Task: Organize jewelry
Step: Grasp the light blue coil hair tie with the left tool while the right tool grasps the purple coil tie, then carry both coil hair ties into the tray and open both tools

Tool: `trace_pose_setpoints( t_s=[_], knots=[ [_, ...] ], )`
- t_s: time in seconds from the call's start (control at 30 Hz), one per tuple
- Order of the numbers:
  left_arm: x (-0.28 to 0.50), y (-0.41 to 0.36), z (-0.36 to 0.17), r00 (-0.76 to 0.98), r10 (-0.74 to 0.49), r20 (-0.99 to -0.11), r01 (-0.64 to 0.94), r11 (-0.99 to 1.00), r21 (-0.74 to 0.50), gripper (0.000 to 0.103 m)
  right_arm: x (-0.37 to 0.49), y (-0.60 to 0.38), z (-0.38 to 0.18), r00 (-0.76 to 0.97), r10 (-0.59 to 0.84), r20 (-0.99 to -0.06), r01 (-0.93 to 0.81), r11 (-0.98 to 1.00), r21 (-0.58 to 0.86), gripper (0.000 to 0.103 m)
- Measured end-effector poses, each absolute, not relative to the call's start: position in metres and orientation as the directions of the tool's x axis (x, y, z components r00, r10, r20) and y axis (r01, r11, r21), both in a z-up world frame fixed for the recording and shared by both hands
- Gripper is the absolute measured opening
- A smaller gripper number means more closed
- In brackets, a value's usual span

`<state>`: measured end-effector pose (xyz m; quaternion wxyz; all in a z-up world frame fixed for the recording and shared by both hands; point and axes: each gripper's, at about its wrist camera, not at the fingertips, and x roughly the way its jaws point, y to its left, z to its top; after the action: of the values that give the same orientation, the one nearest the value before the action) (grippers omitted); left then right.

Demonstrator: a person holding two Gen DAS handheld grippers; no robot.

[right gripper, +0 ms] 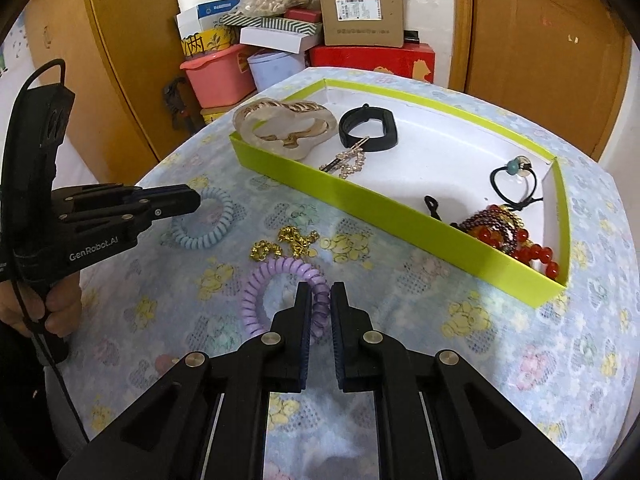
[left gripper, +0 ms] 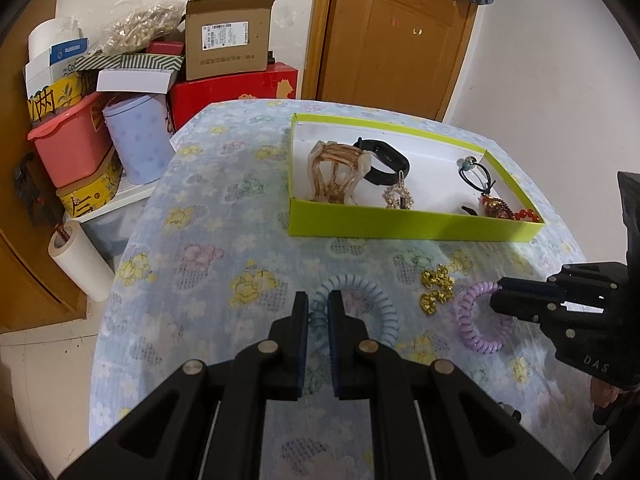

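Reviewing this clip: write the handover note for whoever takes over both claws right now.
Left claw: shut on the blue coil hair tie, which lies on the table.
Right claw: shut on the purple coil hair tie, also on the table.
Between them lies the gold chain, untouched.
Done: hair claw clip, black wristband, black hair elastic and red beads are in the green tray.
Left: move both coil ties and the chain into the tray.
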<state>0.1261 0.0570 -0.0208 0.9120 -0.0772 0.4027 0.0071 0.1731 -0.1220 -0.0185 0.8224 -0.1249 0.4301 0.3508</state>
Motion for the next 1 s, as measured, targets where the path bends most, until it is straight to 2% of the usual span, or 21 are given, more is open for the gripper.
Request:
trace_pose_setpoints(
  t_s=[0.47, 1.0],
  knots=[
    [0.115, 0.046, 0.004, 0.709, -0.073, -0.701, -0.046, 0.988, -0.149, 0.010, 0.170, -0.150, 0.007, 0.449, 0.478, -0.755, -0.630, 0.768, 0.111, 0.010],
    [0.156, 0.021, 0.038, 0.741, -0.107, -0.663, 0.031, 0.992, -0.125, 0.010, 0.207, -0.184, 0.040, 0.535, 0.464, -0.706, -0.548, 0.827, 0.128, 0.010]
  ],
)
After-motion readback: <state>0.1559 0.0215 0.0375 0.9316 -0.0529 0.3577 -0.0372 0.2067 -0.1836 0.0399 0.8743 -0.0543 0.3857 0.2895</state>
